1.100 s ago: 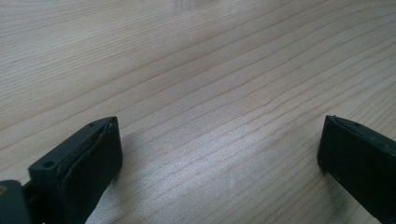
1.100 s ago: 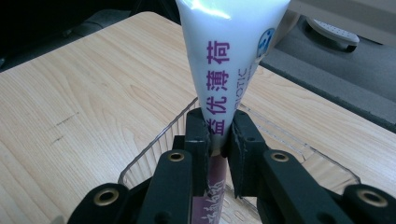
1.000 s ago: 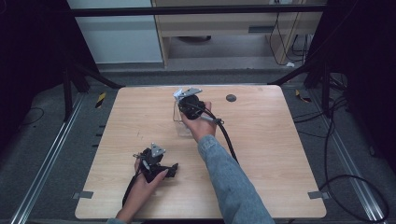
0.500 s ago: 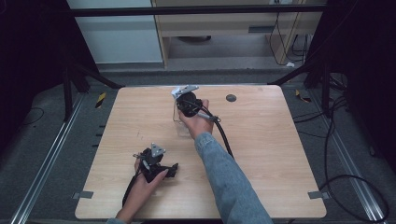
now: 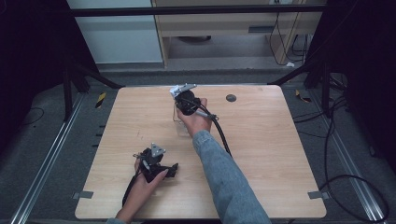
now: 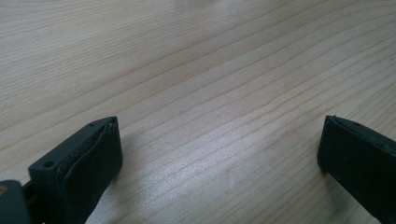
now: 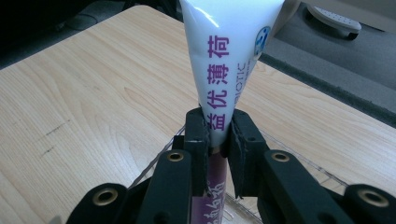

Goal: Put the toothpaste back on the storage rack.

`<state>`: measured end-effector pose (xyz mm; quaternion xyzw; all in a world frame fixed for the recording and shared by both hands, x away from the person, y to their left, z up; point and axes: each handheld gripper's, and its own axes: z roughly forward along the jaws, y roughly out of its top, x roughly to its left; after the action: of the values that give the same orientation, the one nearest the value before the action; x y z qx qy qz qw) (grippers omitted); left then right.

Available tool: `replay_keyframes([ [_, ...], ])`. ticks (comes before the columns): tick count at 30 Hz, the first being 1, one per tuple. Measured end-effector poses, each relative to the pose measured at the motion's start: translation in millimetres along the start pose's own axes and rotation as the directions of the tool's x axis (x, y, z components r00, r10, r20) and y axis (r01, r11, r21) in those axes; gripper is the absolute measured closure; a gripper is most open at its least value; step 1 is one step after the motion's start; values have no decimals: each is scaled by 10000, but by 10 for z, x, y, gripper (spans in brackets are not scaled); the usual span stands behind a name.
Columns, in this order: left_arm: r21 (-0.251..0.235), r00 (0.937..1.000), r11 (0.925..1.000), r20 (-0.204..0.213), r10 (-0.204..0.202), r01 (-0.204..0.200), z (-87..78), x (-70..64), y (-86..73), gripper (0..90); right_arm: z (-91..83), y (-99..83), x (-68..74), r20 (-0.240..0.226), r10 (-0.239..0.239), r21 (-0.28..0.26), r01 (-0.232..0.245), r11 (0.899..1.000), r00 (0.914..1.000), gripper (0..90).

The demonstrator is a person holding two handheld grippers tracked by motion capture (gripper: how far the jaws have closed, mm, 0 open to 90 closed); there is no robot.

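The light wooden surface (image 5: 280,154) sat over grey floor with cables trailing off to the right. Toward the far middle, the right gripper (image 7: 218,135) had its jaws pinched on a white tube (image 7: 229,56) with purple lettering, holding it over a clear container (image 5: 180,122) whose rim showed just below. The left gripper (image 5: 156,161) was down near the left front edge, well apart from all that, jaws spread wide over bare wood and gripping nothing.
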<state>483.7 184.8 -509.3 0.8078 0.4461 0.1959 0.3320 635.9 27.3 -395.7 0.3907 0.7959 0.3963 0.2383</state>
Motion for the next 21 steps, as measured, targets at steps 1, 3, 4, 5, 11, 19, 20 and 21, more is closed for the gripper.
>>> replay_keyframes([
  [1, 2, 10000, 10000, 0, 2, -2, 0, 0, 0, 0, 4, 2, 0, 5, -38, -1, 38, 10000, 10000, 787],
  [3, 8, 10000, 10000, 5, -1, 1, -1, 0, 0, 0, 10, 6, 3, 10, -53, 7, 53, 10000, 10000, 787],
  [4, 11, 10000, 10000, 10, 5, -5, -1, 1, 1, 0, 13, 9, 3, 8, -30, 18, 30, 10000, 10000, 787],
  [5, 11, 10000, 10000, 10, 5, -5, -1, 1, 1, 0, 13, 9, 3, 8, -30, 18, 30, 10000, 10000, 787],
  [11, 17, 10000, 10000, 17, 8, -8, -1, 1, 1, 0, 23, 14, 2, 6, -2, 43, 2, 10000, 10000, 787],
  [19, 20, 10000, 10000, 18, 16, -16, -1, 1, 1, 0, 31, 16, 2, -3, -7, 26, 7, 10000, 10000, 786],
  [20, 20, 10000, 10000, 18, 14, -14, -1, 1, 1, 0, 31, 16, 0, -3, -16, 30, 16, 10000, 10000, 786],
  [21, 20, 10000, 10000, 18, 14, -14, -1, 1, 1, 0, 31, 16, 0, -3, -16, 30, 16, 10000, 10000, 786],
])
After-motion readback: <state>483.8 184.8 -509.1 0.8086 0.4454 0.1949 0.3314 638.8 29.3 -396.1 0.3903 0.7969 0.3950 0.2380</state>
